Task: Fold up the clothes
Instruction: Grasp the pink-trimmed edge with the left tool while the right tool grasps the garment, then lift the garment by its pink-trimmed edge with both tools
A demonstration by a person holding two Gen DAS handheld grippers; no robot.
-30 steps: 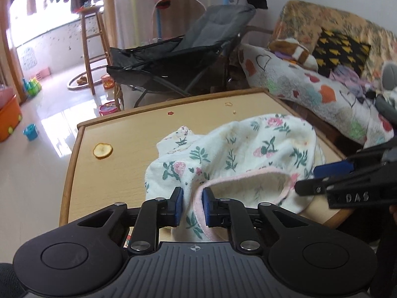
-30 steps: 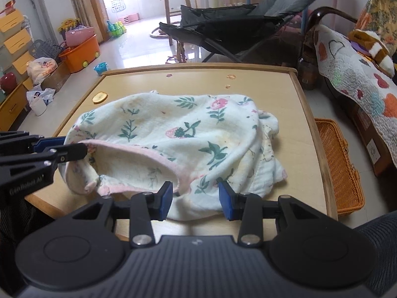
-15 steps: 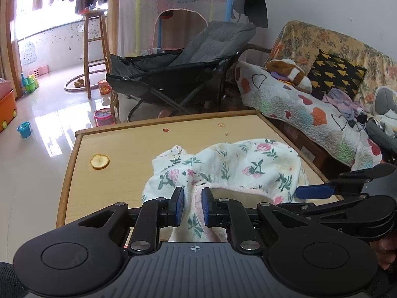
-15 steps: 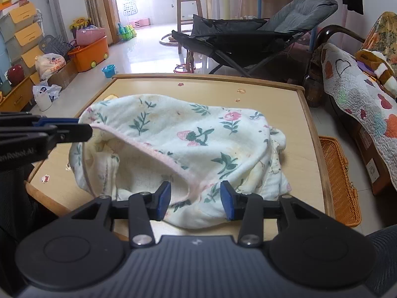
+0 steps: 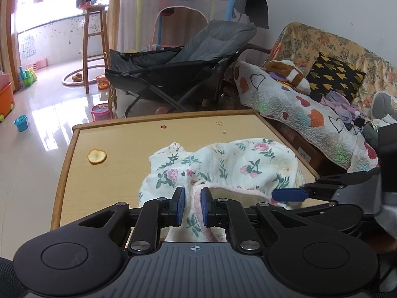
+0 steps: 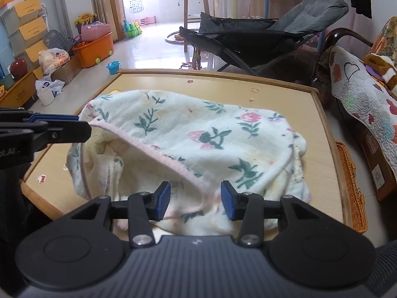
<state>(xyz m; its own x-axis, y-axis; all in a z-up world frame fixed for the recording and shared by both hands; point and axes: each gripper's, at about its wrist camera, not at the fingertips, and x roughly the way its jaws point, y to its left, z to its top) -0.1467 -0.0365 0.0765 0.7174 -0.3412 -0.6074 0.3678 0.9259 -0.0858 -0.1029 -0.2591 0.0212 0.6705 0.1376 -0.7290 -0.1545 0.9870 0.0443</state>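
A white floral garment (image 5: 235,164) with a pink hem lies bunched on the wooden table (image 5: 111,134). My left gripper (image 5: 192,206) is shut on the pink hem at the garment's near left corner and holds it up off the table. From the right wrist view the left gripper (image 6: 82,126) shows at the left with the hem running taut from it across the garment (image 6: 198,134). My right gripper (image 6: 195,203) has its jaws apart, with hem and cloth lying loosely between them. Its blue fingertip (image 5: 290,195) sits by the hem's right end.
A dried fruit slice (image 5: 97,155) and small crumbs lie on the table's far part. A wicker basket (image 6: 352,188) sits on the floor beside the table. A grey reclining chair (image 5: 186,57) and a quilt-covered sofa (image 5: 297,104) stand beyond.
The hem has come up off the table between the two grippers, opening the garment's mouth. Both cameras now look more level. The right gripper's jaws kept their gap.
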